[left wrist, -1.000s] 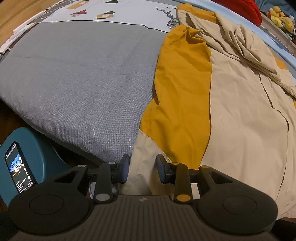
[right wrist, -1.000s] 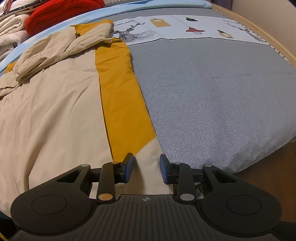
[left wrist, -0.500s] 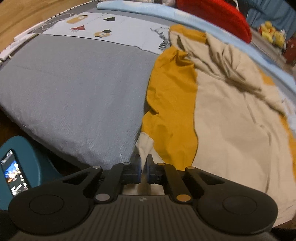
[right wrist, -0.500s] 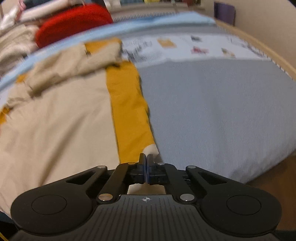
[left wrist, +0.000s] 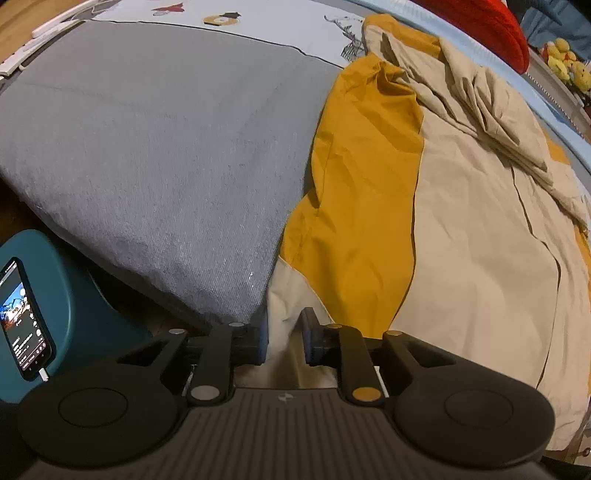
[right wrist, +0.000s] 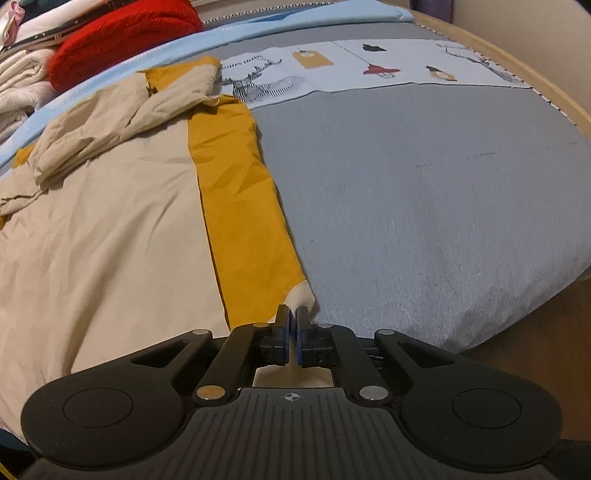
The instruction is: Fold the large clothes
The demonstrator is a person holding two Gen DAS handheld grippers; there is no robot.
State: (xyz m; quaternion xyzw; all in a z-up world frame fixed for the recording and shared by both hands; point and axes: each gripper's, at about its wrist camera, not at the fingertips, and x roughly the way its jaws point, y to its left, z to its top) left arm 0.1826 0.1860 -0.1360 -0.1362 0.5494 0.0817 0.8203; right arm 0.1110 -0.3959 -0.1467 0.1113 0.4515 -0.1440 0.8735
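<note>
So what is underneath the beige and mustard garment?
The garment lies spread on the grey bed cover, which shows bare beside it. At the far end it overlaps the printed white sheet. Whatever lies directly beneath the cloth is hidden.

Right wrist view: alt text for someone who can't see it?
The right gripper is shut on the beige hem corner of a beige and mustard jacket spread on a grey bed cover. A red blanket lies beyond.

Lit phone (left wrist: 24, 317) on teal stool (left wrist: 70, 306), red cushion (right wrist: 122, 35)
</note>
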